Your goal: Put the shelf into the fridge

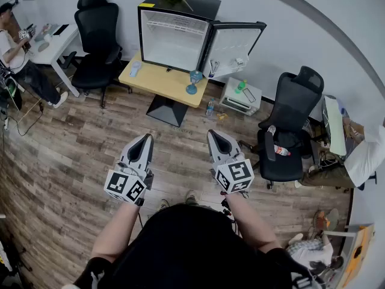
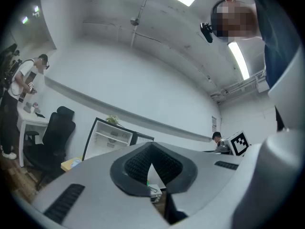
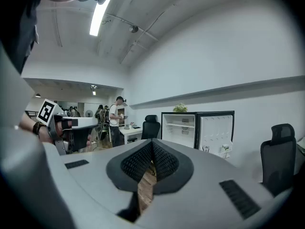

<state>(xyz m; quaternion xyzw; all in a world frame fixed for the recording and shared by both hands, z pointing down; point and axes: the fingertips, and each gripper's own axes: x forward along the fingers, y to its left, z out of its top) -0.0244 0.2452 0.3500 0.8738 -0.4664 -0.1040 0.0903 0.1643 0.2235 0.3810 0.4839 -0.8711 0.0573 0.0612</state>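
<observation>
Lower centre, our left gripper and right gripper are pinched shut, empty; the fridge door, upper centre, may snag the shelf.

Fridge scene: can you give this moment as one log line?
fridge: open | left gripper: jaws shut, empty | right gripper: jaws shut, empty

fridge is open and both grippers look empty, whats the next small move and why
Probably step forward toward the fridge on the yellow table. Its door already stands open, but the left gripper and right gripper are both shut, empty and well short of it, so nothing is within reach from here.
</observation>
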